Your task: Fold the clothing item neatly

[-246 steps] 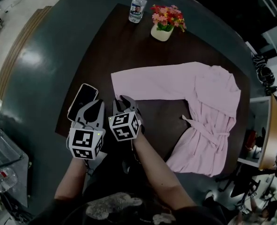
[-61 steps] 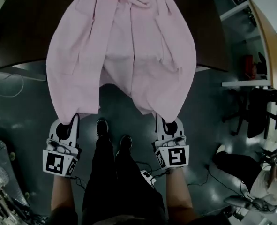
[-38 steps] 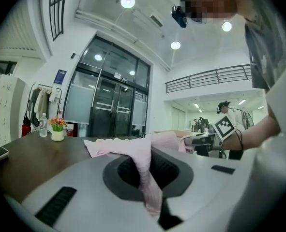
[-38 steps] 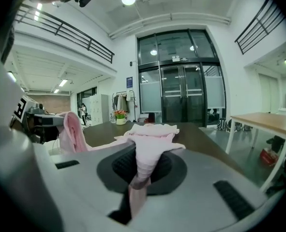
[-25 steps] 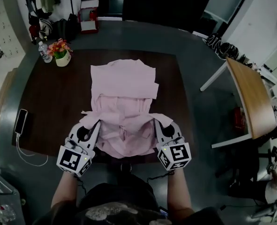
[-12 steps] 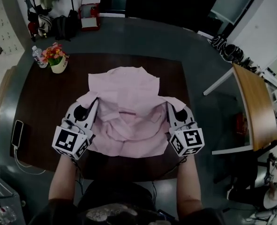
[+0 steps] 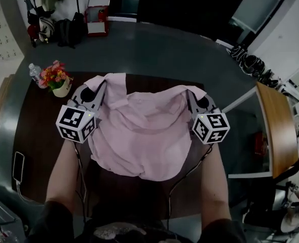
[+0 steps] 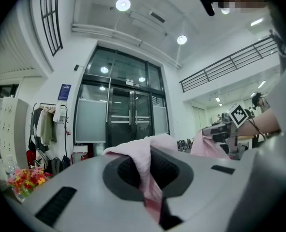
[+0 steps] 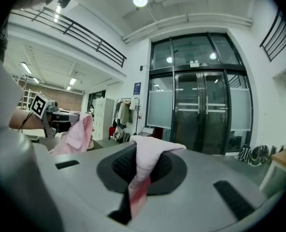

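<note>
Holding the pink robe (image 7: pixel 144 135) spread above the dark table (image 7: pixel 38 130) | my left gripper (image 7: pixel 101 86) clamped on one edge | my right gripper (image 7: pixel 191 94) clamped on the other | cloth sagging between

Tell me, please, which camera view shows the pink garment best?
The head view: the whole pink garment spreads between the left gripper and right gripper. Each gripper view shows mostly a pinched fold in its shut jaws.
</note>
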Available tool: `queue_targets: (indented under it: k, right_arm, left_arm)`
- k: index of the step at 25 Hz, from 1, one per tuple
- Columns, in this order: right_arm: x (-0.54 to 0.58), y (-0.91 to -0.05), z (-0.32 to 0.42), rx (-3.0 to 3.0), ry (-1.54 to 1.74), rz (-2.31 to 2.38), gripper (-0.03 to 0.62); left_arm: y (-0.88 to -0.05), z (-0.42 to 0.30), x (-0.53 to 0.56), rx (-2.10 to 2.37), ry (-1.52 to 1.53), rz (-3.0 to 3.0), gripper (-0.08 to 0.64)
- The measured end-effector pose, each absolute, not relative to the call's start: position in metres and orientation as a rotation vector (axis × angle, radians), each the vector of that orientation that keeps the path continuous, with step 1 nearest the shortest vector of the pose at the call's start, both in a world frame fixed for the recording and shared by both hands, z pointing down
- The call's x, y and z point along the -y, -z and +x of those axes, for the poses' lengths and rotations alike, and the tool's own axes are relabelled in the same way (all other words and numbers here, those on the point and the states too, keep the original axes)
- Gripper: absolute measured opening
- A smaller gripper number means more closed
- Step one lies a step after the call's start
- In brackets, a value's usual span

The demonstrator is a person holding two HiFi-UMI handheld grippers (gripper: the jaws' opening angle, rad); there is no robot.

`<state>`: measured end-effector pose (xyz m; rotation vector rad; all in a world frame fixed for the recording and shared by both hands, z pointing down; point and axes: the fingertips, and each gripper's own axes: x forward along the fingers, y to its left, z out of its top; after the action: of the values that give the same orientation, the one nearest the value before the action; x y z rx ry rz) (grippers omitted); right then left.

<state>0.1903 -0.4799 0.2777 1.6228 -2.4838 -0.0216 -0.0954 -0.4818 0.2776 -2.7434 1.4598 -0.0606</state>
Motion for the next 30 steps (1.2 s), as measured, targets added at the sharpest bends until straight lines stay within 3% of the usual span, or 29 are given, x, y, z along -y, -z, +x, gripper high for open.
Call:
queue_targets:
  k: [5, 12, 26, 30]
  right_arm:
    - [0.564, -0.333, 0.214, 2.355, -0.108, 1.681, 0.005]
    - [0.593, -0.462, 0.284, 2.011, -0.333, 1.753, 0.005]
    - [0.587, -0.542, 0.312, 1.87, -0.564, 1.786, 0.028]
    - [0.579, -0.535, 0.306, 1.898, -0.546, 1.78, 0.103]
  left_arm:
    - [-0.341, -0.111, 0.566, -1.535, 0.316, -2.706, 0.022]
    - [-0.472, -0.155, 0.594, -1.641, 0.687, -2.759, 0.023]
    - [-0.543, -0.178, 0.598, -1.63, 0.92, -2.675, 0.025]
    - [-0.535, -0.178, 0.592, -1.674, 0.865, -2.673, 0.151]
